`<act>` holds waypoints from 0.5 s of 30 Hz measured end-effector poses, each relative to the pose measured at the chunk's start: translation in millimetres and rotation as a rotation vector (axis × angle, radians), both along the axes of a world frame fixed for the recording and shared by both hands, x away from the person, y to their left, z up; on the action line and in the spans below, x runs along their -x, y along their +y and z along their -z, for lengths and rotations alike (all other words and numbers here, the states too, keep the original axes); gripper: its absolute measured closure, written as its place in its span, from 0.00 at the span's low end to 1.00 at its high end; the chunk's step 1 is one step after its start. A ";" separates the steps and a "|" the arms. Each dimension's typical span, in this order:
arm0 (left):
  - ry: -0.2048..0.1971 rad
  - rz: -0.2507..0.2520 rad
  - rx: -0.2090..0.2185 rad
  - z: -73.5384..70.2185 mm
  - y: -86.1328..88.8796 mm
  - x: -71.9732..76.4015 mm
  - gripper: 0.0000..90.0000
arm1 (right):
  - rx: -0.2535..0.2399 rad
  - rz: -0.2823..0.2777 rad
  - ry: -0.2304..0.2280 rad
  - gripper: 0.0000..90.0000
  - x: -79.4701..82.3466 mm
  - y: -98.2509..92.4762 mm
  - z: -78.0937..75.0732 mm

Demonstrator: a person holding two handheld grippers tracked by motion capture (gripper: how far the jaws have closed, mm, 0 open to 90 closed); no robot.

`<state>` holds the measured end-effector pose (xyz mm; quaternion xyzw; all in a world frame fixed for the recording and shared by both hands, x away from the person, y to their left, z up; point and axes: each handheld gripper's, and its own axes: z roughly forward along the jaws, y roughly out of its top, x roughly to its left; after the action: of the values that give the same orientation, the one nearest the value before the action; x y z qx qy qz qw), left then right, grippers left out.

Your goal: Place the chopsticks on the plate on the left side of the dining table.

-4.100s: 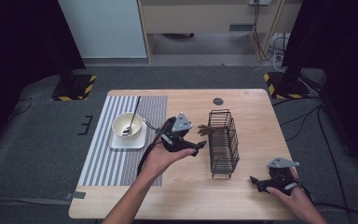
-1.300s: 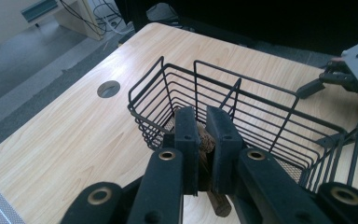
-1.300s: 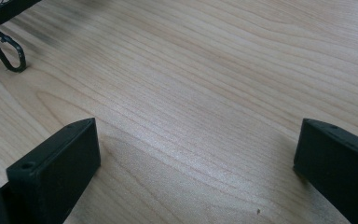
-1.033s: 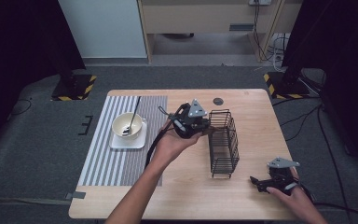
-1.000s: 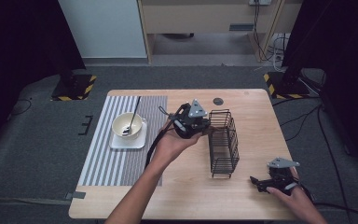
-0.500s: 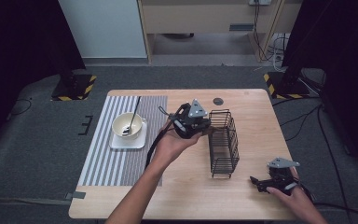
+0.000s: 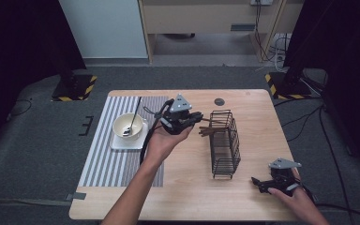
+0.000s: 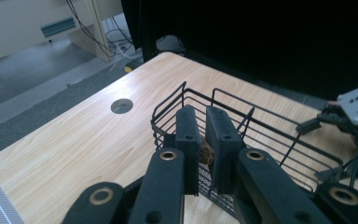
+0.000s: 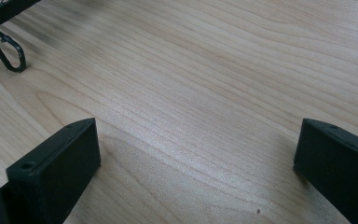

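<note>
Lately the left gripper point(image 7: 200, 123) has carried its pinched brown wooden piece point(image 7: 209, 131) toward three o'clock, over the wire basket point(image 7: 225, 145); release looks next. Right gripper point(image 7: 261, 183) rests spread on the bench point(image 7: 187, 187).

I am working in what looks like a lab or recording studio, not a home. My wooden counter point(image 7: 243, 187) stands alone on grey carpet point(image 7: 37, 154), with black curtains point(image 7: 18, 42) hanging at both sides. Stand feet taped in yellow and black stripes point(image 7: 72, 89) rest on the floor, and cables point(image 7: 309, 122) trail across it toward a pale cabinet point(image 7: 206, 16) along the far wall.
</note>
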<state>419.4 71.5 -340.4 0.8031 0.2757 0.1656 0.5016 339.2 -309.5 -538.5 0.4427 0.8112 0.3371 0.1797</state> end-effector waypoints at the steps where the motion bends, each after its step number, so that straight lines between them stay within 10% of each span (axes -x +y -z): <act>1: 0.000 0.000 0.000 0.0 0.0 0.0 0.93 | 0.000 0.000 0.000 0.00 0.0 0.0 0.0; 15: -0.012 -0.013 0.186 0.6 32.6 0.4 0.93 | 0.000 0.000 0.000 0.00 0.0 0.0 0.0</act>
<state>419.0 104.1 -341.0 0.7503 0.2921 0.1475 0.5745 339.2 -309.5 -538.5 0.4428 0.8112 0.3371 0.1796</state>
